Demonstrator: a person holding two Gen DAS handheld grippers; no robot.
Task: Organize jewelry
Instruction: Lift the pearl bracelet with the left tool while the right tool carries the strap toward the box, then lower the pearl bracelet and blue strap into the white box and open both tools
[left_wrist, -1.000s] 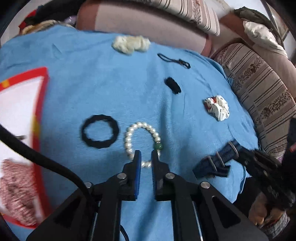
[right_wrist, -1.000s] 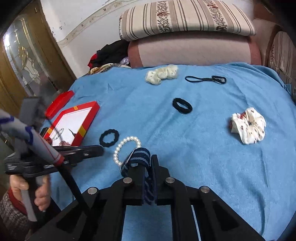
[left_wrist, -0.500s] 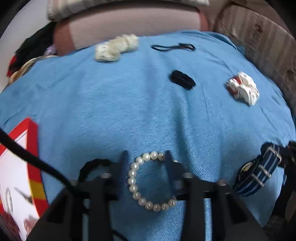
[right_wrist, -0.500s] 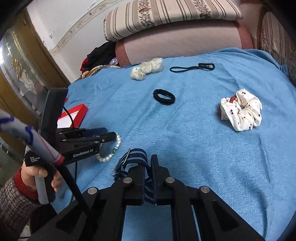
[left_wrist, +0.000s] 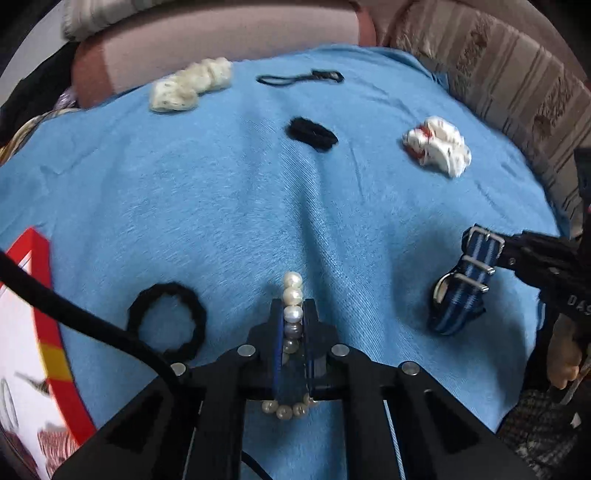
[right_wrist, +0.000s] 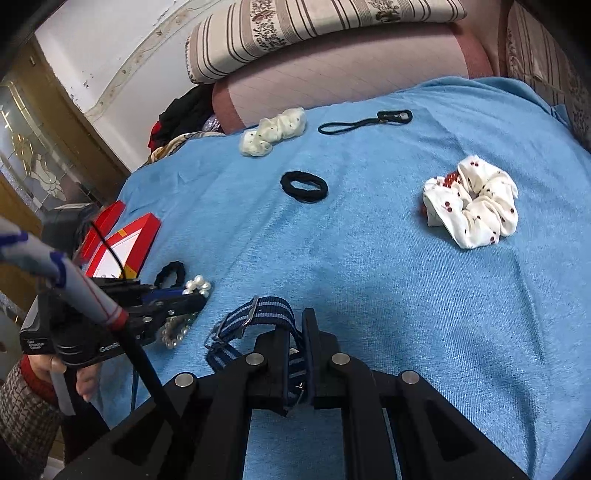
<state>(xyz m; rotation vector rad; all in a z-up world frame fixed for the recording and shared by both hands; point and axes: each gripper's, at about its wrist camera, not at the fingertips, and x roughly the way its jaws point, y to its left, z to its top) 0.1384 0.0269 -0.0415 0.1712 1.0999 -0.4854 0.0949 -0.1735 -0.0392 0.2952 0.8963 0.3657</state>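
Left wrist view: left gripper (left_wrist: 293, 314) jaws just closed on pearl bracelet (left_wrist: 293, 295); right gripper (right_wrist: 294, 328) clamping striped strap (right_wrist: 258, 312); ready for lifting.

Both wrist cameras look steeply down along their fingers, close over the same blue cloth (left_wrist: 229, 206) (each catching the other's arm).

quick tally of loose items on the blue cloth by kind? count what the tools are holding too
Black hair ties: 3 (braided ring, flat loop, thin cord tie)
Fabric scrunchies: 2 (cream, white with red print)
Pearl bracelet: 1, pinched in the left tool
Striped blue strap: 1, held in the right tool
Total: 7
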